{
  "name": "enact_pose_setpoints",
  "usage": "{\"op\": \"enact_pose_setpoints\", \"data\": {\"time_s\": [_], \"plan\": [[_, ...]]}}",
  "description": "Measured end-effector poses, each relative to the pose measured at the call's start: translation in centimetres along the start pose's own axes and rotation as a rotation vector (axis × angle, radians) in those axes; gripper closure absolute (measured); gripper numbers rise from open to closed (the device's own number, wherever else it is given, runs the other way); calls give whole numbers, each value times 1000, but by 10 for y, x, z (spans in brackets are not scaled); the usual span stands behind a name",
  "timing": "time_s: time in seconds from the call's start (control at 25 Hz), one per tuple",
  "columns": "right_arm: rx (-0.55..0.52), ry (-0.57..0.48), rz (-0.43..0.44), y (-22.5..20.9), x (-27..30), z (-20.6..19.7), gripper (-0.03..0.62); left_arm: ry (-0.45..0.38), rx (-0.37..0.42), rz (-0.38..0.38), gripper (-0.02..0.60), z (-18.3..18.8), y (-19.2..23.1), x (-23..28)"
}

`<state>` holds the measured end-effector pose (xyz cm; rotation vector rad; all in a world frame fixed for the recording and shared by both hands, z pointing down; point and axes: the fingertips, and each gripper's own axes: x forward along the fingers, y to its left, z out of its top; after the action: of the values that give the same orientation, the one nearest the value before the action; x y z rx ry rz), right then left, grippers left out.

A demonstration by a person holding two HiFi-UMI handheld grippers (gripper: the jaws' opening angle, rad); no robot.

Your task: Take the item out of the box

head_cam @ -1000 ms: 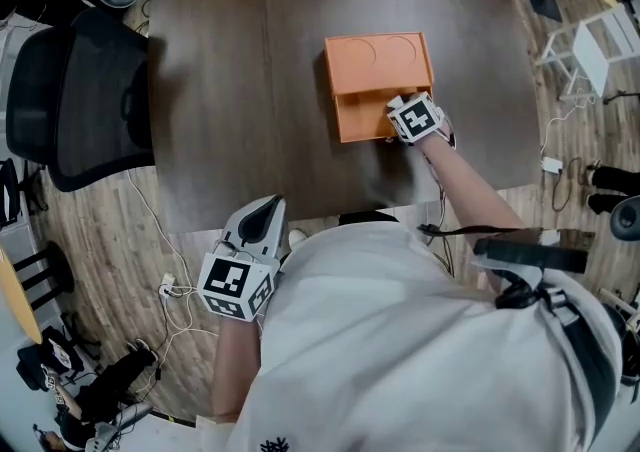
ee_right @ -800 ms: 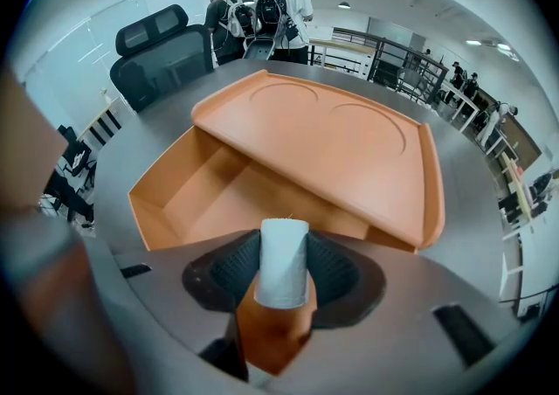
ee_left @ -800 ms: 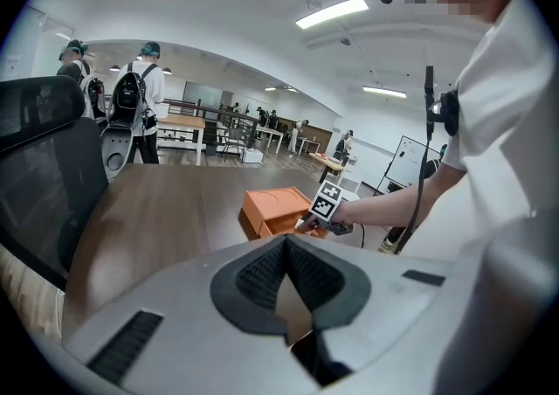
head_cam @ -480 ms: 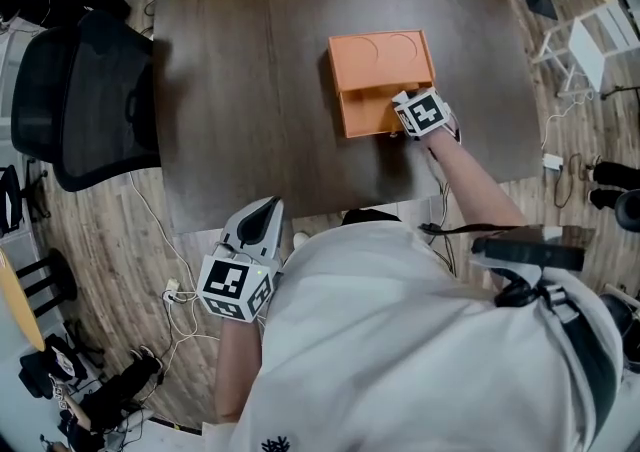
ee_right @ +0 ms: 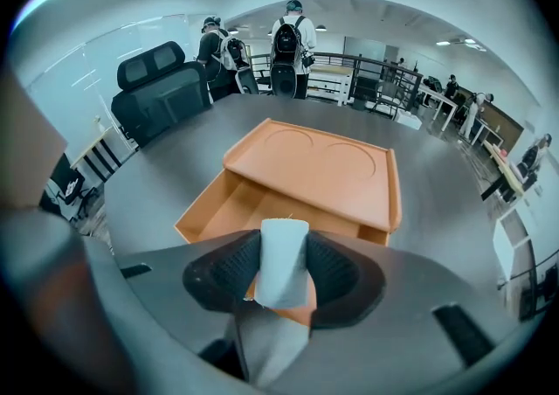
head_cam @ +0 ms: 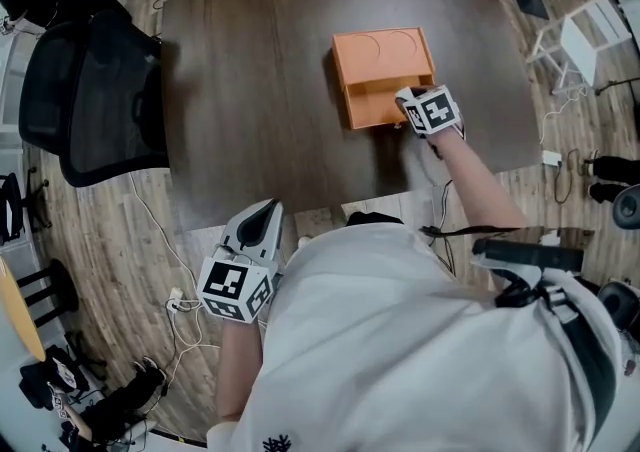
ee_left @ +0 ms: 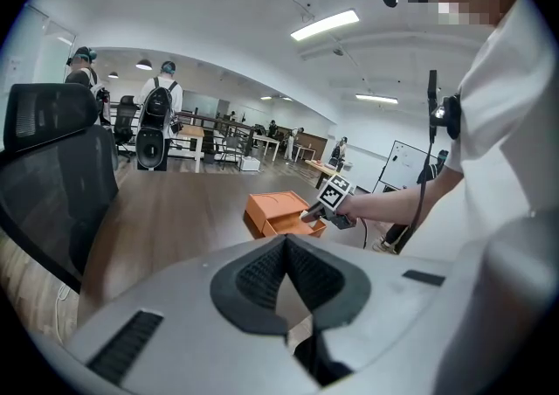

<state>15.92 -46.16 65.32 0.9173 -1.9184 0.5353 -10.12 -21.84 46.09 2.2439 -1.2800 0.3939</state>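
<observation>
**Pale item gripped at the drawer's near edge; box unbraced.**

Left to right: our left tongs [head_cam: 262, 220] hang off the near edge of the counter [head_cam: 260, 90], closed on nothing and well apart from the work. Mid-counter sits the orange box [head_cam: 383, 60], its drawer [ee_right: 229, 205] slid out towards us. At the drawer's near right corner our right tongs [ee_right: 281, 273] grip the pale block [ee_right: 283, 245], the item, clamped on both its sides. It sits just over the drawer's front wall, and we cannot tell whether it is clear of it. Risks, as we judge them: a low pull could snag the block on that wall and drag the light, unheld box. The block also stands proud of the tongs, so a jerk may twist it loose and drop it back in.
</observation>
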Motion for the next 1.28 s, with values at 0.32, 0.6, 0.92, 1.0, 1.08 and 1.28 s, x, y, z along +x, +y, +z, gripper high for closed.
{"op": "enact_pose_setpoints", "data": {"time_s": [0.32, 0.6, 0.92, 1.0, 1.08, 1.28], "plan": [[35, -57, 1, 30, -34, -1, 431, -24, 8, -23, 572, -12, -1, -31], [45, -106, 10, 77, -71, -14, 431, -53, 16, -35, 572, -35, -8, -74], [42, -141, 44, 125, -105, -27, 431, -52, 35, -61, 572, -49, -15, -99], [46, -151, 53, 140, -114, -31, 431, -49, 48, -70, 572, -54, -17, -106], [44, -159, 56, 155, -123, -36, 431, -49, 60, -81, 572, -59, -19, -114], [53, -178, 75, 191, -143, -56, 431, -44, 81, -103, 572, -76, -27, -134]]}}
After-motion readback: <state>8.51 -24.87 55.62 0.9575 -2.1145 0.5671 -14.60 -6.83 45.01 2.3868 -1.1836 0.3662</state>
